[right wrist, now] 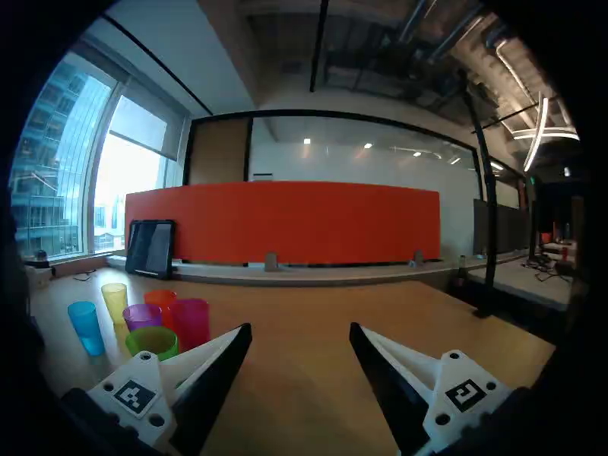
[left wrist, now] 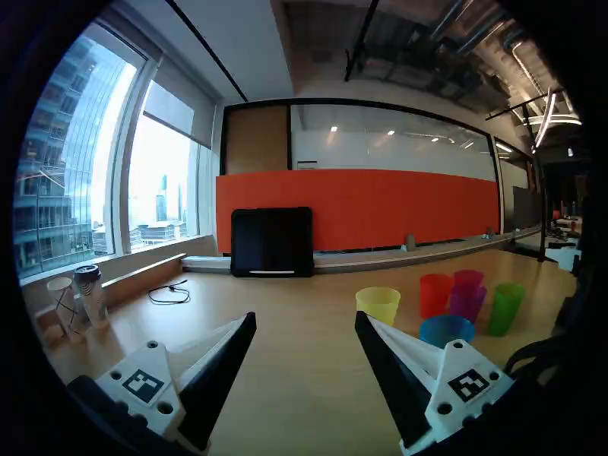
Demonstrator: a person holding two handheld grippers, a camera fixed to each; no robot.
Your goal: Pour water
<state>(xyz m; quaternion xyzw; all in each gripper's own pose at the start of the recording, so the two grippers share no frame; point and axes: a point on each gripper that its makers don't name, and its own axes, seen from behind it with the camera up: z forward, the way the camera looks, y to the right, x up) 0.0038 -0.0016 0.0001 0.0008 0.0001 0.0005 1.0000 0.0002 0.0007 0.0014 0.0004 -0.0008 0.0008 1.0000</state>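
Note:
Several coloured plastic cups stand clustered on the wooden table (left wrist: 304, 380). In the left gripper view they sit to the right: yellow cup (left wrist: 378, 302), red cup (left wrist: 435, 294), purple cup (left wrist: 465, 302), green cup (left wrist: 505, 308) and blue cup (left wrist: 446, 330), the blue one just beyond the right finger. My left gripper (left wrist: 305, 318) is open and holds nothing. In the right gripper view the cups stand at the left: blue cup (right wrist: 85, 327), yellow cup (right wrist: 115, 301), magenta cup (right wrist: 190, 321), green cup (right wrist: 153, 342). My right gripper (right wrist: 299, 328) is open and holds nothing.
A black tablet (left wrist: 272, 242) leans against the orange divider (left wrist: 357, 209) at the back of the table. A lidded coffee cup (left wrist: 90, 292) and a small white stand (left wrist: 61, 304) sit by the windows at the left, with a thin cable (left wrist: 169, 292) nearby. Another desk (right wrist: 532, 281) lies to the right.

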